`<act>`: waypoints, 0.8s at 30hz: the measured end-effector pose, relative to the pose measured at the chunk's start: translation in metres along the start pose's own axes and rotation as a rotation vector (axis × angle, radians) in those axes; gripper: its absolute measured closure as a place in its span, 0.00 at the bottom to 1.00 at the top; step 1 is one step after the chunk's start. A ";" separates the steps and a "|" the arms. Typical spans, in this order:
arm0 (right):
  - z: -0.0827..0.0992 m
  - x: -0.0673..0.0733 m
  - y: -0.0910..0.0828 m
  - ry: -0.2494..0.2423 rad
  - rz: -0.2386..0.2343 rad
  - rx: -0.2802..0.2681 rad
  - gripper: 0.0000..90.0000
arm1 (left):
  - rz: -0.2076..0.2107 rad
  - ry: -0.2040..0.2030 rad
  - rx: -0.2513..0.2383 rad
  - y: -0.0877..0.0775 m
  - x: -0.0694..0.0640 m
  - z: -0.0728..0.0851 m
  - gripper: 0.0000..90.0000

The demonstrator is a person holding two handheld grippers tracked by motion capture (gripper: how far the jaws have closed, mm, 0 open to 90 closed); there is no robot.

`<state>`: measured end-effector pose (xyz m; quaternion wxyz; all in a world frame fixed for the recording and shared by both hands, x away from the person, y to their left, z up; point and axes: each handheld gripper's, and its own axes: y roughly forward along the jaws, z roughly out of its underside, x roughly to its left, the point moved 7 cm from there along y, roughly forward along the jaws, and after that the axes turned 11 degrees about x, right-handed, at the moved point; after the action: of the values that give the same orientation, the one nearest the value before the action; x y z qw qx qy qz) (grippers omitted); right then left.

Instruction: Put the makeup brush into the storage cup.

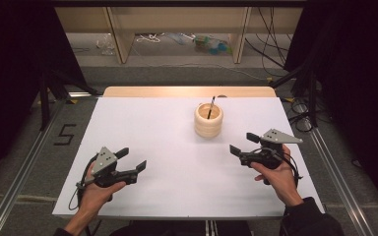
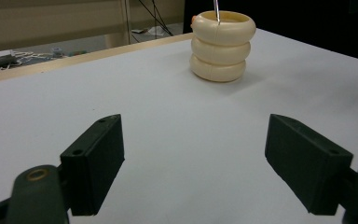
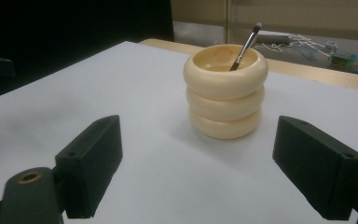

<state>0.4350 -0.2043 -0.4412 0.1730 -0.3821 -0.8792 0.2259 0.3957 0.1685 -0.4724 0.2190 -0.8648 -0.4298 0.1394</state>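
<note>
The cup (image 3: 225, 91) looks like smooth cream wood or plastic w/ a soft shine, shaped like three fat rings. The thin stick (image 3: 245, 46) in it looks like dark metal. The table (image 1: 177, 147) top is white, flat & matt, w/ a pale wood edge at the back. Both tools' jaws look like matt black plastic.

I can read just one mark: a dark numeral "5" (image 1: 65, 134) on the grey floor (image 1: 27, 123), at the left of the high view, just beside the left edge of the white table (image 1: 177, 172) I work at. Nothing else carries lettering I can make out; from my gripper views no label, brand or number is legible on anything.
</note>
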 end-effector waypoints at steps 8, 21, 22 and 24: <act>0.013 -0.001 -0.005 0.003 0.013 0.033 0.19 | 0.000 0.001 -0.001 0.000 0.000 0.000 0.22; 0.027 0.000 -0.012 -0.005 0.006 0.043 0.18 | 0.000 -0.004 -0.004 -0.001 -0.001 -0.001 0.22; 0.028 0.002 -0.013 0.001 -0.008 0.049 0.18 | 0.000 -0.004 -0.005 -0.001 -0.001 -0.001 0.22; 0.029 0.003 -0.014 0.007 -0.013 0.045 0.18 | 0.000 -0.006 -0.004 -0.001 -0.001 -0.001 0.22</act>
<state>0.4104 -0.2180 -0.4576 0.1860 -0.3732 -0.8758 0.2430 0.3951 0.1681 -0.4713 0.2159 -0.8648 -0.4308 0.1411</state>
